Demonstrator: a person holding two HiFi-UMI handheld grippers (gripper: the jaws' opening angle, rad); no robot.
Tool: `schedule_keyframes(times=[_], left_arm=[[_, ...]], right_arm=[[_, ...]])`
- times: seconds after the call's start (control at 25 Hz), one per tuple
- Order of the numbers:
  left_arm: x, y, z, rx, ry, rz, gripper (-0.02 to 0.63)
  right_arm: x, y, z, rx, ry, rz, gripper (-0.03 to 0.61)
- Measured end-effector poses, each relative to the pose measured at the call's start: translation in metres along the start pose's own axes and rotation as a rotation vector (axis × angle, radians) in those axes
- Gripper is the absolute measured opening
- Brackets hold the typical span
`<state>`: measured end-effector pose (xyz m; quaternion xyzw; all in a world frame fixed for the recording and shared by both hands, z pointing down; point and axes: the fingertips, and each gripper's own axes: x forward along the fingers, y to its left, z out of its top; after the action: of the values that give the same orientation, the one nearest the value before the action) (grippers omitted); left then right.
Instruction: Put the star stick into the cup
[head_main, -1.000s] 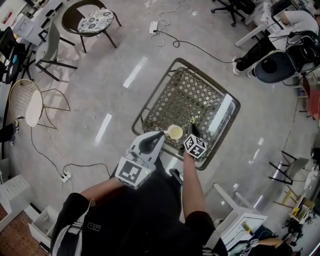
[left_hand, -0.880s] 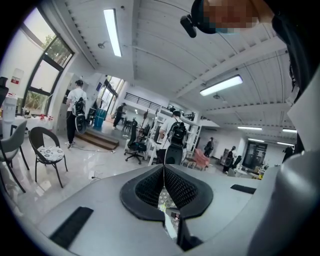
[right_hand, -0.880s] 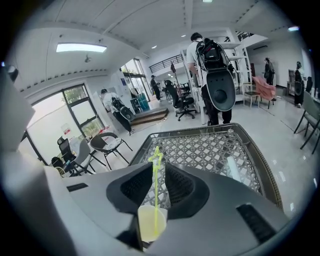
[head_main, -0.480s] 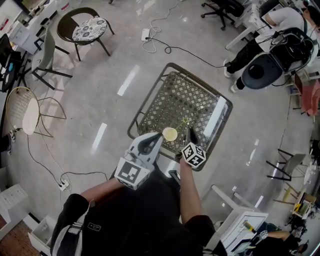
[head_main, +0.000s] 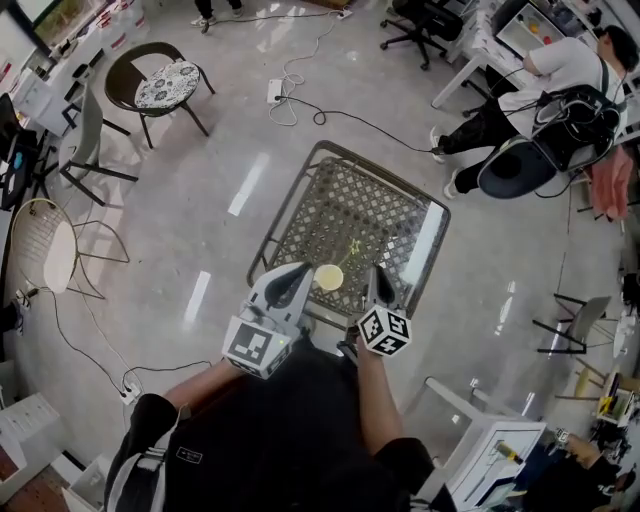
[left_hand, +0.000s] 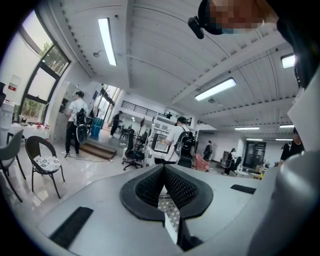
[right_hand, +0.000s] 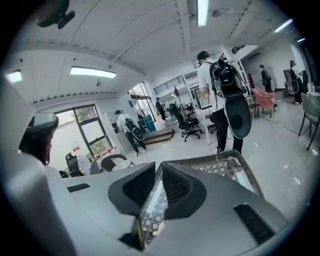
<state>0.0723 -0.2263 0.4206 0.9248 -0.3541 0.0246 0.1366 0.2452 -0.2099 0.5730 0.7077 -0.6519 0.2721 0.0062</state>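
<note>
Star stick seems already leaning in cup on lattice table. Right tool barely apart, empty: retreat straight, avoid brushing stick. Left tool closed, touching cup: steady it.

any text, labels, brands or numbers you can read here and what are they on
No words or numbers can be read in any view.
Left cube on the left gripper: black-and-white square patterns only, no letters.
Right cube on the right gripper: the same, patterns only.
Red wall sign in the left gripper view: too small to read.
Red notice on the glass in the right gripper view: too small to read.
</note>
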Motion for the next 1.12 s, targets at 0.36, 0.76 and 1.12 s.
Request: schedule_keyframes(times=[0.36, 0.76, 1.12], left_arm=[[0.0, -0.014, 0.011, 0.037, -0.04, -0.015, 0.018], [0.001, -0.025, 0.001, 0.037, -0.025, -0.023, 0.018], [0.003, -0.032, 0.001, 0.051, -0.022, -0.037, 0.018]], right_arm=[[-0.06, 0.025, 0.042, -0.002, -0.088, 0.044, 0.035], [-0.098, 0.053, 0.049, -0.082, -0.128, 0.093, 0.013], [-0.098, 0.053, 0.052, -0.078, -0.131, 0.104, 0.011]])
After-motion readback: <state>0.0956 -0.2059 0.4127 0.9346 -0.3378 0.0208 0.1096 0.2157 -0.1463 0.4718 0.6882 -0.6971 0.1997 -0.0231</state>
